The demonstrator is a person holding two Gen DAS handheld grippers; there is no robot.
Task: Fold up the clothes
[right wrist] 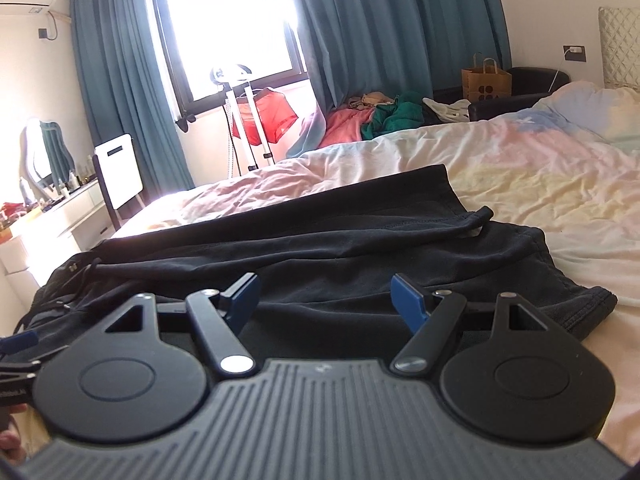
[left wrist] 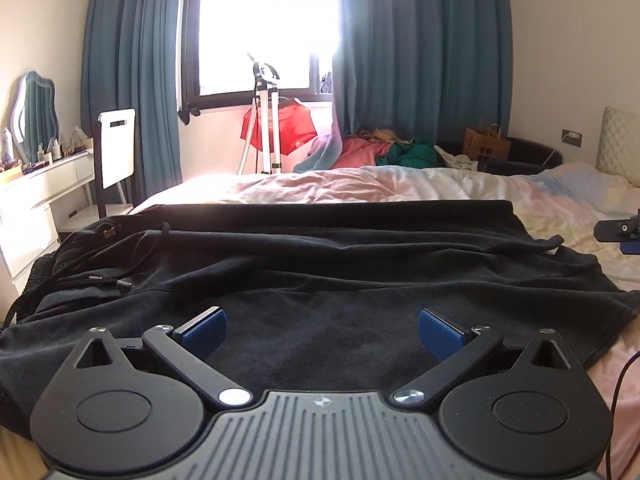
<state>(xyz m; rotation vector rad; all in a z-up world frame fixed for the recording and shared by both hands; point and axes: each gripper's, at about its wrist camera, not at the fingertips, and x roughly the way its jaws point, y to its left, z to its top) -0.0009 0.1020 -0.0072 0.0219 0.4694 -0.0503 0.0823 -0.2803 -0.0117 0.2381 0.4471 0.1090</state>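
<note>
Black shorts [left wrist: 320, 256] lie spread across the near part of the bed, waistband and drawstrings [left wrist: 100, 276] at the left, leg hems at the right. They also show in the right wrist view [right wrist: 340, 240]. My left gripper [left wrist: 322, 330] is open and empty, hovering low over the near edge of the shorts. My right gripper [right wrist: 325, 304] is open and empty, also just above the near part of the shorts. The right gripper's tip shows at the right edge of the left wrist view [left wrist: 622, 232].
The bed [left wrist: 480, 184] has a pale pastel cover. A heap of pink and green clothes [left wrist: 372, 152] lies at its far side. A white chair [left wrist: 116, 148], a dresser [left wrist: 36, 184], a tripod [left wrist: 266, 120] and a paper bag [left wrist: 486, 144] stand beyond.
</note>
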